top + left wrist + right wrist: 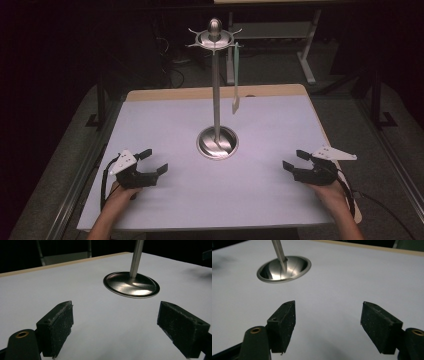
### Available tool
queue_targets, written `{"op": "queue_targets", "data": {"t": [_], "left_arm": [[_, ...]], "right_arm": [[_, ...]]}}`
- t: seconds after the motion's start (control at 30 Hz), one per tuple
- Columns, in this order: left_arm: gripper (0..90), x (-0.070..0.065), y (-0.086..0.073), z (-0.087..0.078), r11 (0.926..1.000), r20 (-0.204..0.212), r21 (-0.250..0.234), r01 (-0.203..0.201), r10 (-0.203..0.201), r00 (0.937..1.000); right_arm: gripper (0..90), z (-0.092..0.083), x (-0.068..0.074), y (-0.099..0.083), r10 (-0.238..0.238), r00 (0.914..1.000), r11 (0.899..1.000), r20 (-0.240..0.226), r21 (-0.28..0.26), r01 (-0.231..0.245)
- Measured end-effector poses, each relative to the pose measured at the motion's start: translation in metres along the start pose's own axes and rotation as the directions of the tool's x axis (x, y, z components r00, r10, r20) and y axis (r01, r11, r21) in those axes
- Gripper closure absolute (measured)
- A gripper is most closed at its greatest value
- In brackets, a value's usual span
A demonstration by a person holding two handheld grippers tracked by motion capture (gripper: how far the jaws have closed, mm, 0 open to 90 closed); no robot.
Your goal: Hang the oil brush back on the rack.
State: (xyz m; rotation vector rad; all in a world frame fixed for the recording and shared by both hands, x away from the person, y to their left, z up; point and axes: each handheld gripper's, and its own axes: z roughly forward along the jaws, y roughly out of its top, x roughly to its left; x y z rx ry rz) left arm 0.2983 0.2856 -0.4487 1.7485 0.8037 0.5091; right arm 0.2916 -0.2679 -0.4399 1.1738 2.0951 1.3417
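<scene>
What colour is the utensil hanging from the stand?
Pale mint green utensil, on the metal stand; clearest in the high view.

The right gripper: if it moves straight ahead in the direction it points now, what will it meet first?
Probably the round base of the metal stand. The right gripper is open and empty, aimed across the bare white table; the base sits ahead but off to one side, so it might pass beside it.

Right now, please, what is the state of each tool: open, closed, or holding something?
Left tool: open, holding nothing, low over the table.
Right tool: open, holding nothing, low over the table.
</scene>
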Motion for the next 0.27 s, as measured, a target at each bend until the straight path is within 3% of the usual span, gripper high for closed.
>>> {"op": "queue_targets", "data": {"t": [0.1, 0.27], "left_arm": [[13.0, -0.0002, 0.0, 0.0001, 1.0, 0.001, -0.001, 0.0, 0.0, 1.0], [13.0, 0.0008, 0.0001, 0.0005, 1.0, 0.001, -0.001, 0.001, -0.001, 1.0]], "right_arm": [[27.5, 0.006, -0.0033, -0.0035, -0.005, 1.0, 1.0, 0.002, 0.031, 0.005], [27.2, 0.0065, -0.0064, -0.0052, 0.002, 1.0, 0.999, 0.001, 0.038, -0.002]]}}
